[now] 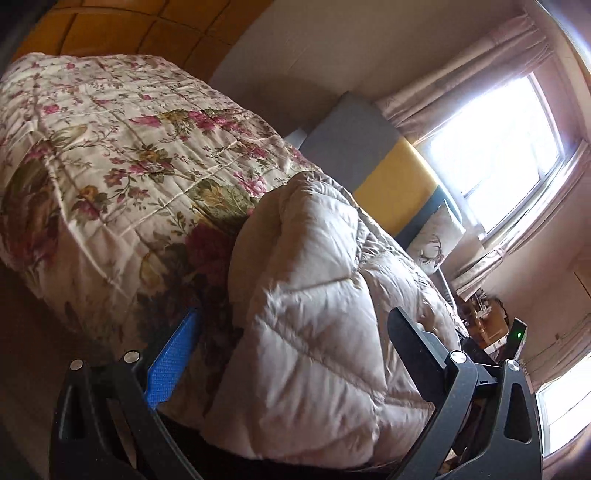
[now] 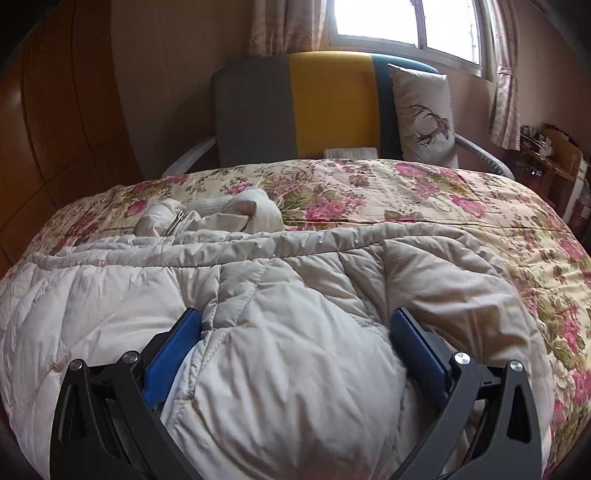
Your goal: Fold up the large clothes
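A pale beige quilted down jacket (image 2: pixel 258 295) lies spread across a bed, on top of a floral quilted bedspread (image 2: pixel 424 192), because a bed gives a broad, soft surface for folding a bulky garment. The right claw (image 2: pixel 295 354) sits low over the near edge of the jacket with its jaws wide apart, a puffy mound of the fabric bulging up between the blue-padded fingers (image 2: pixel 168 354); the pads flank the cloth rather than pinch it, so it looks poised to close on a handful, not yet holding any. The left claw (image 1: pixel 291 354) is tilted and likewise spread wide, with a thick rolled fold of the jacket (image 1: pixel 314 295) rising between its fingers; whether any pad presses the cloth cannot be told. The jacket's shell is smooth and slightly glossy, stitched into padded panels that crease softly and hold air, so it will likely spring back and slide when gripped. Its collar and metal zipper (image 2: pixel 177 221) bunch at the far left. Beyond the bed stand a grey and yellow headboard (image 2: pixel 295 110), a stag-print pillow (image 2: pixel 424 114) and a bright curtained window (image 2: pixel 406 22).
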### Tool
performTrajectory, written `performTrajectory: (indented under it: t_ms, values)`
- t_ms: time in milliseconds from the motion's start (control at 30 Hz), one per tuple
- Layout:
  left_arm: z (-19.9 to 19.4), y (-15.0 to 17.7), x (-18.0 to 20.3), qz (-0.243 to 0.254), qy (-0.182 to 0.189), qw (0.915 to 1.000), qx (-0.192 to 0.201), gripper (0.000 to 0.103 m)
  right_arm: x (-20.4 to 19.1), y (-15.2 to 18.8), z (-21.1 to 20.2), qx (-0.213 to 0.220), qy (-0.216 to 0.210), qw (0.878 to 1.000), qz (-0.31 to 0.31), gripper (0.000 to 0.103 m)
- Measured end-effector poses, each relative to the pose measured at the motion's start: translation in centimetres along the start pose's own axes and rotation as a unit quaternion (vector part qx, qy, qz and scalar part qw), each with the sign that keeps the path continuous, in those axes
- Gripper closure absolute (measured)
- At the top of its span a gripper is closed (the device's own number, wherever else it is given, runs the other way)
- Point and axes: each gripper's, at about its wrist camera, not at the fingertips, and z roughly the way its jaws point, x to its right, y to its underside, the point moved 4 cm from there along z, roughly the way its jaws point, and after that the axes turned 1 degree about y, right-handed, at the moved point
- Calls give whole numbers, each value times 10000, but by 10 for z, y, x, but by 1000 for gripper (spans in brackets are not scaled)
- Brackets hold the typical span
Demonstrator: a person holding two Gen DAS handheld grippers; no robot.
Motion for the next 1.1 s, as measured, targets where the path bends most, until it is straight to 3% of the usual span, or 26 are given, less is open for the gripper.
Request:
performTrajectory:
  t_ms: [267,433,633,767,900,1100]
  values:
    - [-12,31,-7,-434,-32,9990,-143,4,-16,6,17,-116,58,9992,-378,2]
    - [-8,54,-19,-963,90,9937,-571,7,-14,10,20,-97,-28,9995,-301,2]
    - [18,70,1,-946,818,9826,-1373,16,-11,10,19,-63,-52,9996,-285,2]
    - [38,75,17,-947,1312,9709,-1764,23,-10,11,18,-43,-76,9996,-266,2]
    - [41,63,15,-1331,1455,9710,-1350,40,-9,11,17,-16,-141,9997,-218,2]
    - [35,54,5,-1715,1462,9711,-788,44,-13,8,11,-105,-33,9996,-262,2]
